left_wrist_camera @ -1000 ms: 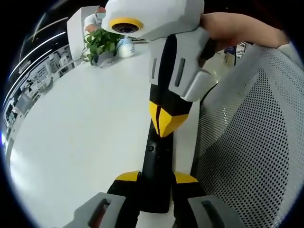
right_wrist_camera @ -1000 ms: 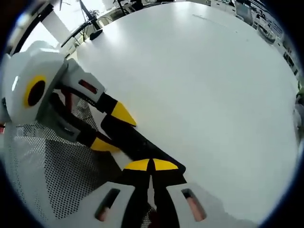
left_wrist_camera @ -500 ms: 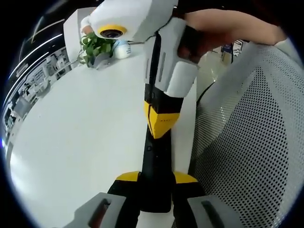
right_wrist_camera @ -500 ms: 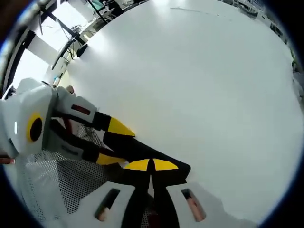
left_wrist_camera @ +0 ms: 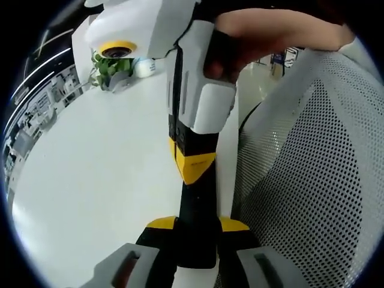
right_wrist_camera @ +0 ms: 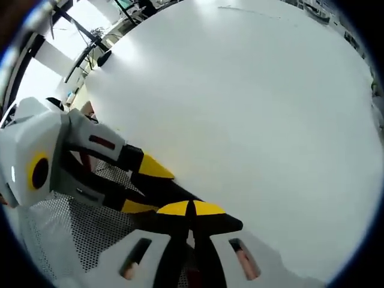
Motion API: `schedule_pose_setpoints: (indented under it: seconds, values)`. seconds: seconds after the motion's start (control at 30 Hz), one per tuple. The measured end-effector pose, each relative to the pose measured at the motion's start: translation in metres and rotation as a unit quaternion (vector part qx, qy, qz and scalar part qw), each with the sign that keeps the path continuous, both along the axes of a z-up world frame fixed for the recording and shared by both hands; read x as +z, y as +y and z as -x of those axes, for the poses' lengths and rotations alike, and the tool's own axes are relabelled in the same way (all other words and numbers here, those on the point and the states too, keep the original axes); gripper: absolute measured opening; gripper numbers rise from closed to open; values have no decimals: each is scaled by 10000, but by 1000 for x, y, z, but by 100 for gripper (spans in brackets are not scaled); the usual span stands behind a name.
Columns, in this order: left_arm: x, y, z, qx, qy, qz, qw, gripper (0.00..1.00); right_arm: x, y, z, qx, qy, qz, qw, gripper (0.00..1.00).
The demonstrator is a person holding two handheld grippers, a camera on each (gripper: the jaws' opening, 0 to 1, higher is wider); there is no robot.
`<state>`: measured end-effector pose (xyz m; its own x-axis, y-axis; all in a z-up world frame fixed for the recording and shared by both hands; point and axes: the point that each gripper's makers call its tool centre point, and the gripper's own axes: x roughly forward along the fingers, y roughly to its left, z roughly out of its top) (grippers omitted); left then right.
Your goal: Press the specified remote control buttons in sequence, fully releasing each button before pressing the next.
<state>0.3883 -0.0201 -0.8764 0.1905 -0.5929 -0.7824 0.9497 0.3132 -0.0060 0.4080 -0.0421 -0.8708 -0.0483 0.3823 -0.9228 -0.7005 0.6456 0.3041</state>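
The left gripper [left_wrist_camera: 197,225] clamped the long black remote control [left_wrist_camera: 195,231] at the white surface [left_wrist_camera: 90,180] edge, beside a white mesh chair [left_wrist_camera: 306,180] at 3 o'clock. The right gripper [right_wrist_camera: 192,209], tips together, pressed on the remote. The left gripper view showed a green potted plant [left_wrist_camera: 110,71] at 11 o'clock; the right gripper view showed wide open surface.

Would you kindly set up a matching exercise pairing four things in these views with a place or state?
Things:
1. remote control
2. right gripper
3. potted plant
4. mesh chair back

States:
A. far end of the white table
B. beside the table edge
C. clamped in the left gripper
D. jaws shut, tips on the remote

Pairs: 1-C, 2-D, 3-A, 4-B
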Motion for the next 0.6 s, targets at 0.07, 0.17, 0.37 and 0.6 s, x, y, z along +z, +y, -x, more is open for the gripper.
schedule_pose_setpoints:
  seconds: [0.07,0.17,0.37,0.6]
  values:
    - [0,0,0,8,2,3,10000,25,-1,1,-2,62,-102,-9,9999,0]
    - [0,0,0,7,1,6,10000,25,-1,3,-3,106,-139,-32,9998,0]
    - [0,0,0,1,-2,6,10000,25,-3,7,-3,57,-221,-185,9996,0]
    - [0,0,0,9,-3,13,10000,25,-2,8,-3,62,-245,-138,9996,0]
